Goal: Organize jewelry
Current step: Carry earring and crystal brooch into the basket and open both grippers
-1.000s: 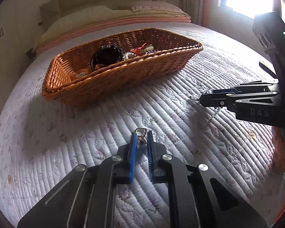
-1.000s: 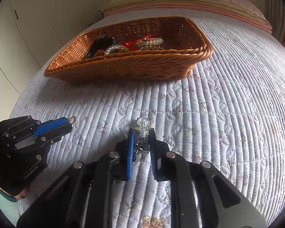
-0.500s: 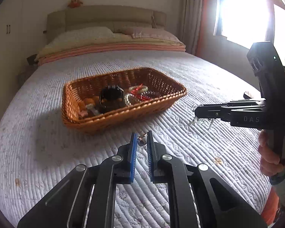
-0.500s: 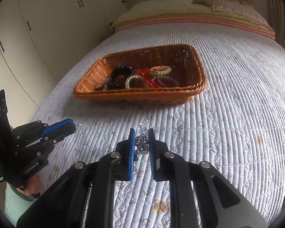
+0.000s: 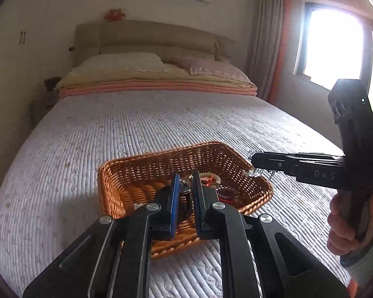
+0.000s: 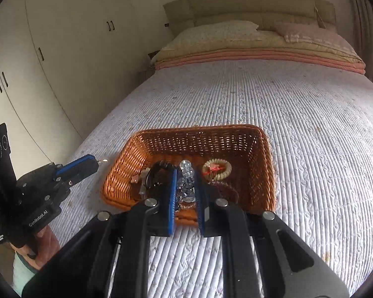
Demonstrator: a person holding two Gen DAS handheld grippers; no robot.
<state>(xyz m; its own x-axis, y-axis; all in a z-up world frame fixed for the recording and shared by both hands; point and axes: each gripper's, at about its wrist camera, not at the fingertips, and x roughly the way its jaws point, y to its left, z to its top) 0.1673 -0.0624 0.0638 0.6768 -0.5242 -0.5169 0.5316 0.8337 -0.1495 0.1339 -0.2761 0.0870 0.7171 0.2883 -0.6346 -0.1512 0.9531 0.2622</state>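
Wicker basket (image 6: 261, 146) now sits right below both grippers, which have risen off the bed (image 6: 310, 124): left gripper (image 5: 185, 186) jaws pinch a small metal clasp (image 5: 185, 186), right gripper (image 6: 185, 186) jaws clamp a crystal piece (image 6: 186, 173), ready for dropping in.

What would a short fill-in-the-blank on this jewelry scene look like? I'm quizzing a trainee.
1. The wicker basket sits on a ____.
2. The right tool is shut on a clear ____ piece.
3. The left tool pinches a small metal ____.
4. The cream beaded bracelet lies ____ the basket.

Missing words: bed; crystal; clasp; inside
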